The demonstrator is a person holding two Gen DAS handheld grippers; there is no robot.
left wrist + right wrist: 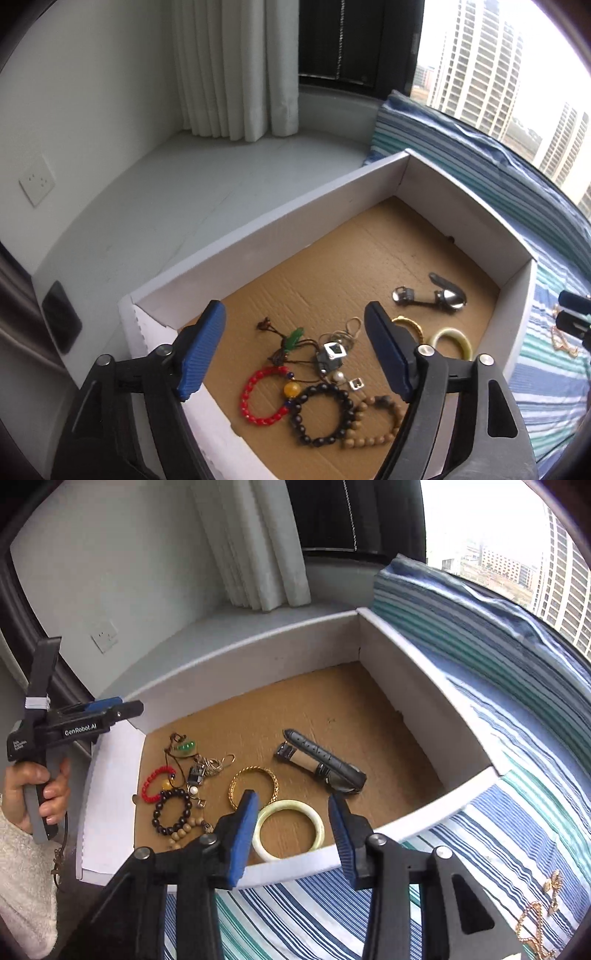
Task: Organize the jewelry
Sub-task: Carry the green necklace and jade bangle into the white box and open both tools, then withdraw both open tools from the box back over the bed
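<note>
Lying flat, pale green bangle looks glossy.

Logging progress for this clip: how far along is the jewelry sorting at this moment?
Mostly done: the box already holds the red bead bracelet, dark bead bracelet, gold bangle, jade bangle and watch. Nothing is in hand: the left gripper and right gripper are both open and empty. Left: the gold chain pieces lying outside on the striped bedding.
</note>
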